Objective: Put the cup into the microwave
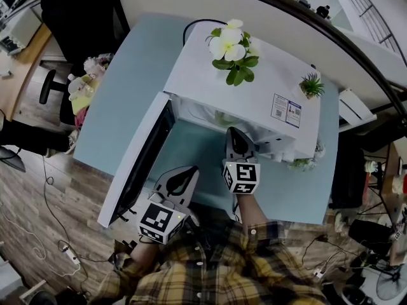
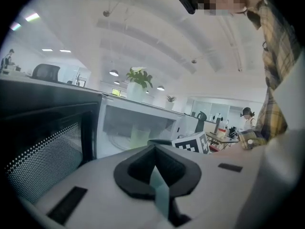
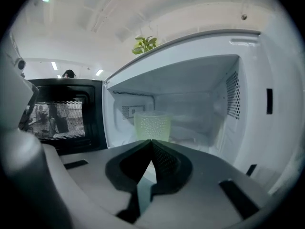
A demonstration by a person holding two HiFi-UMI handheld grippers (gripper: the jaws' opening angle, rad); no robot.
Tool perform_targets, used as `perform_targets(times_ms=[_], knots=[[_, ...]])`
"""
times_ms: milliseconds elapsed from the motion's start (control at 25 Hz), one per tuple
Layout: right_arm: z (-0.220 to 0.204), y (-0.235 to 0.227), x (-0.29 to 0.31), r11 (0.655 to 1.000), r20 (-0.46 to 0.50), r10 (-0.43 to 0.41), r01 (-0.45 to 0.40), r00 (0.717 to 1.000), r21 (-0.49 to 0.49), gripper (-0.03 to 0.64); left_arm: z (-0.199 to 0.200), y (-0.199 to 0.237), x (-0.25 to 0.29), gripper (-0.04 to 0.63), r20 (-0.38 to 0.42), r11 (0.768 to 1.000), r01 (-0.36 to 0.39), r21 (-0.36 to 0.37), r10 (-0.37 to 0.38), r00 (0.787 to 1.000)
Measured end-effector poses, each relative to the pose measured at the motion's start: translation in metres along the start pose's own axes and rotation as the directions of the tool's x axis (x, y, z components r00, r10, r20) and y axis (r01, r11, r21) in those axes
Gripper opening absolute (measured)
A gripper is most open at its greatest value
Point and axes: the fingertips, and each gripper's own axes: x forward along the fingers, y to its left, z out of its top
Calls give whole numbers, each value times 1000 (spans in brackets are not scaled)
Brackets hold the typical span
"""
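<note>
Right claw, closed and empty, points into the microwave.

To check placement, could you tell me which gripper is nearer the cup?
Right: the right gripper is just before the cup; the left gripper farther back, beside the door.

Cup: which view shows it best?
Right gripper view: the cup stands large and clear inside the microwave, straight ahead. Left gripper view shows it small and dim; in the head view the microwave's top hides nearly all of it.
</note>
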Motion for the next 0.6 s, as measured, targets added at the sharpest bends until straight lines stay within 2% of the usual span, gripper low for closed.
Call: perform_targets(times_ms=[320,600], knots=[[20,-7,-31,997,31,68,-69,997,26,5,15,-4,2,-9,21,999,-2,38,1,1000],[47,-15,-72,989,77,122,-127,990,72,5,29,-23,12,-9,44,996,41,74,-44,998]])
